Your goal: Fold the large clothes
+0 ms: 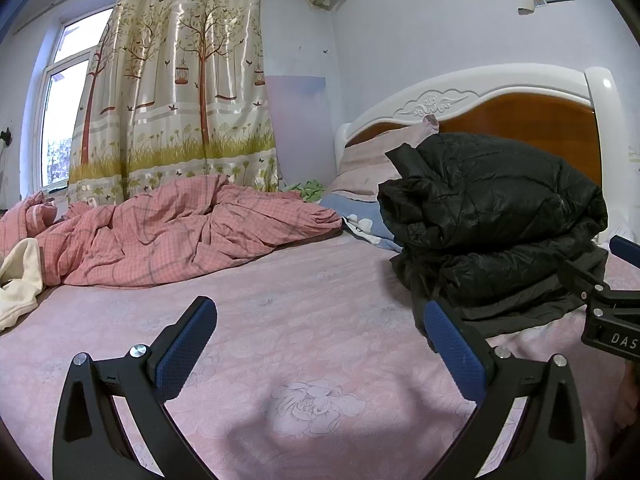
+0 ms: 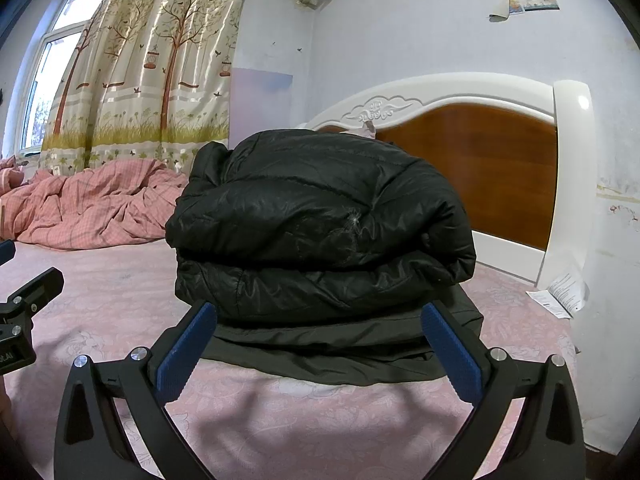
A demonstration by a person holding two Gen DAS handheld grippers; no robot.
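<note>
A black puffer jacket (image 2: pixel 320 224) lies folded in a thick stack on the pink bed sheet (image 2: pixel 320 420), near the headboard. In the left wrist view the jacket (image 1: pixel 492 216) is at the right. My left gripper (image 1: pixel 320 320) is open and empty over bare sheet, left of the jacket. My right gripper (image 2: pixel 320 320) is open and empty, its blue-padded fingers just in front of the jacket's lower edge. The right gripper also shows at the right edge of the left wrist view (image 1: pixel 600 280).
A crumpled pink checked duvet (image 1: pixel 168 232) lies at the far left of the bed, with a cream cloth (image 1: pixel 20 276) beside it. Pillows (image 1: pixel 368 176) lean on the white and brown headboard (image 2: pixel 480 148). A curtained window (image 1: pixel 172 92) is behind. Papers (image 2: pixel 560 292) lie at the right.
</note>
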